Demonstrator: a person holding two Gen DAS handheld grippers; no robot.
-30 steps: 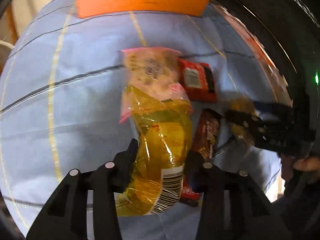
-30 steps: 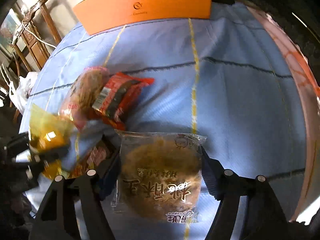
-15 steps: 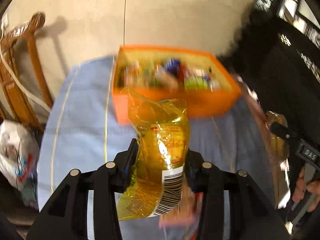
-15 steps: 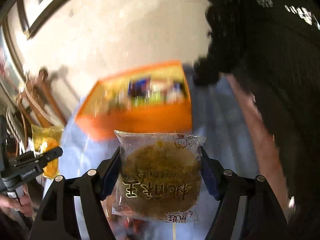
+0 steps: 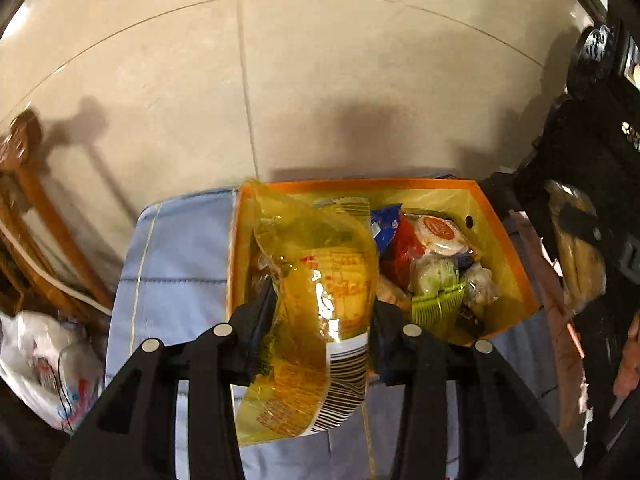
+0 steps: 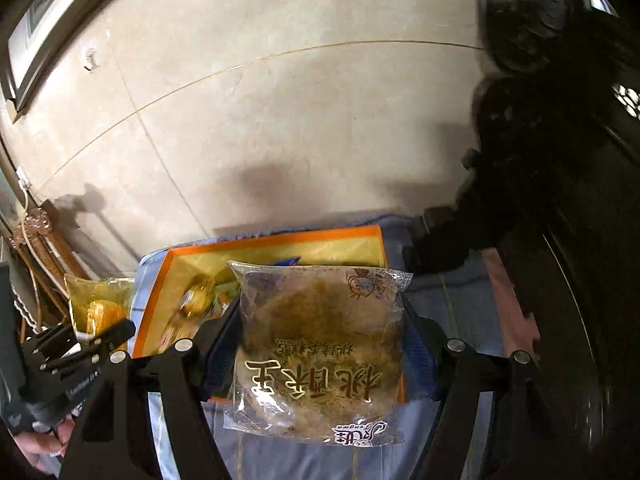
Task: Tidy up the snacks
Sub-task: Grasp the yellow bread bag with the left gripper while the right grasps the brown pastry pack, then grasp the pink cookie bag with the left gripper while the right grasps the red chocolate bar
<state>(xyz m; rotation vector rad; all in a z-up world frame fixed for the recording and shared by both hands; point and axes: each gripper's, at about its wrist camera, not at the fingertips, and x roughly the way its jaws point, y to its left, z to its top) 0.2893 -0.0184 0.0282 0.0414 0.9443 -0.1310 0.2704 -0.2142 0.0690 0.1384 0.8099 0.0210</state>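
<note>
- Above the near edge of the orange box, the left gripper is gripping a yellow snack bag, its jaws partly closed with the pads pressing into the bag's sides.
- The bag is hanging clear of the blue tablecloth, with its top end leaning over the left half of the box and its barcode end pointing back toward the camera.
- To the right, the right gripper is clamping a clear-wrapped round pastry; its jaws are standing fairly wide, because the packet fills the gap between them.
- The pastry is hovering in front of the box's near wall, not yet over the opening.
- Inside the box, several snacks are already lying: a red packet, a round sealed cup, a green packet and a blue wrapper, crowding the right half.
- Judging from that, a good part of the sorting looks done, and these two packets are still waiting to go in.
- Whether more snacks are lying on the table I cannot tell, as the grippers and packets are hiding the near part.
- Beside the table, a wooden chair and a white plastic bag are sitting off to the left.
</note>
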